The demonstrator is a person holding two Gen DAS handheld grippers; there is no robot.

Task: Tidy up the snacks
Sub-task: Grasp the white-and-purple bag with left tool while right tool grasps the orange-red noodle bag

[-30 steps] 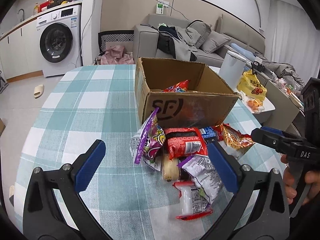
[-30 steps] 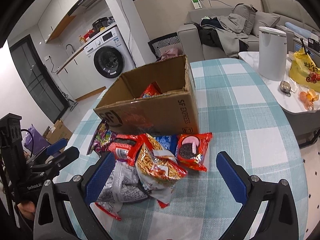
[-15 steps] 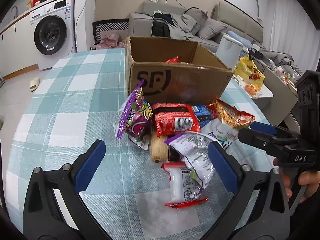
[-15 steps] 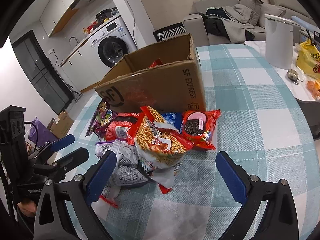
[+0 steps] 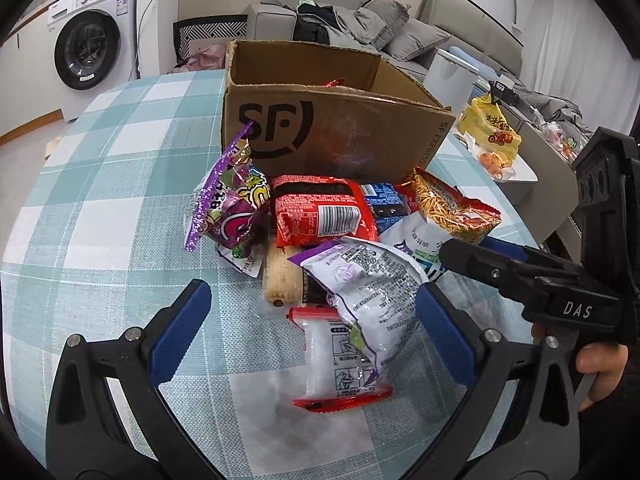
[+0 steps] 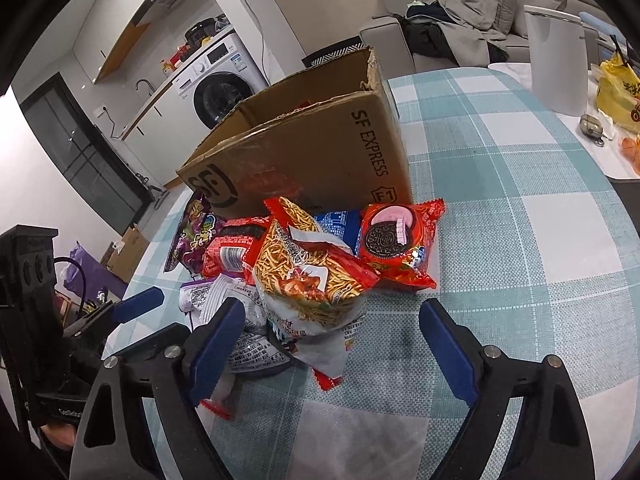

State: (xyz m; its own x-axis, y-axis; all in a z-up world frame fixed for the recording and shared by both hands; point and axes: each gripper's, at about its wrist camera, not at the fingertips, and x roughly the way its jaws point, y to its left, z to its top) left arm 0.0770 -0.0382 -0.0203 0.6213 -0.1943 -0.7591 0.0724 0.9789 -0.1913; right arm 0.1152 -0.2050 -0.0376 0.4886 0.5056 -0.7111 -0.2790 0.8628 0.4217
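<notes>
Teal-and-white checked cloth is covering the table point(image 5: 112, 184), and a living room with a grey sofa point(image 5: 360, 20) and a washing machine point(image 5: 88, 48) is showing behind it. An open cardboard box point(image 5: 336, 132) printed "SF" is standing on the cloth, with a bit of red wrapper peeking over its rim. Directly in front of the box, snack packets are lying in a loose pile: a purple candy bag point(image 5: 232, 204) is leaning at the box's left front corner, a red packet point(image 5: 320, 212) is lying beside it against the box front, a noodle-snack bag point(image 6: 308, 268) is sitting on top of the pile toward the box's right corner, and a red cookie pack point(image 6: 400, 240) is resting just off that same corner. Nearer the cameras than the box, a silver-purple pouch point(image 5: 368, 288) is overlapping a clear red-edged packet point(image 5: 340, 364).

The left gripper point(image 5: 312, 328) is hovering over the near end of the pile with its blue pads spread wide, straddling the clear packet and gripping nothing. The right gripper point(image 6: 332, 340) is also gaping wide, its pads sitting either side of the noodle-snack bag's lower end without pinching it.
</notes>
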